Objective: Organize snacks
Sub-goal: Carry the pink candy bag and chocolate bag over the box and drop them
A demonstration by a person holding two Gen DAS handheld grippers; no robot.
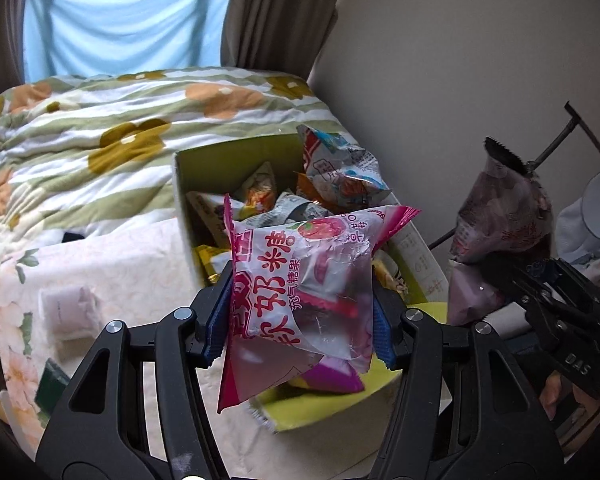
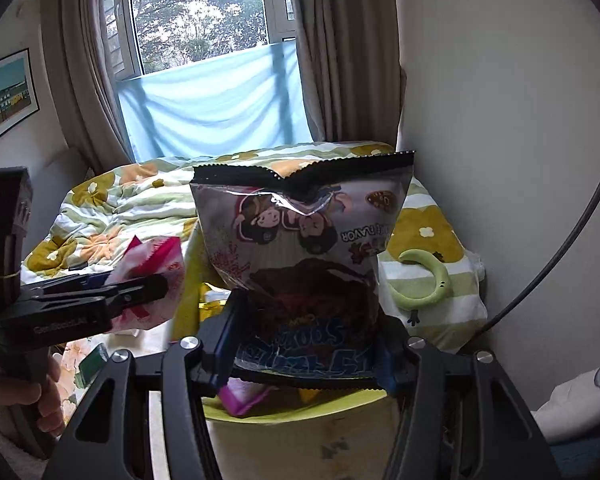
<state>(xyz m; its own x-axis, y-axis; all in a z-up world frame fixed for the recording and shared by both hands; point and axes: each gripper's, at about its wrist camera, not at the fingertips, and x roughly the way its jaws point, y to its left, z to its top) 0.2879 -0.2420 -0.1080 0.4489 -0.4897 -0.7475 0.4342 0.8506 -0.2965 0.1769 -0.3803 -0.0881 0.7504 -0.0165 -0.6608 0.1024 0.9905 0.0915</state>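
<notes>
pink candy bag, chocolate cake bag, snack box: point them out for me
pink candy bag [image 1: 300, 280], left wrist view, printed front
chocolate cake bag [image 2: 300, 240], right wrist view, front panel
snack box [image 1: 220, 160], left wrist view, inner wall

A small table under a pale floral cloth [image 1: 112, 264] stands against the bed. On the cloth, an open green box [image 1: 188, 204] full of snack packets sits at the far right, a pale wrapped packet [image 1: 70, 312] lies left, and a dark green item [image 1: 52, 380] lies near left. On the bed's flowered quilt [image 1: 100, 128] lies a green crescent toy [image 2: 424, 284].
</notes>
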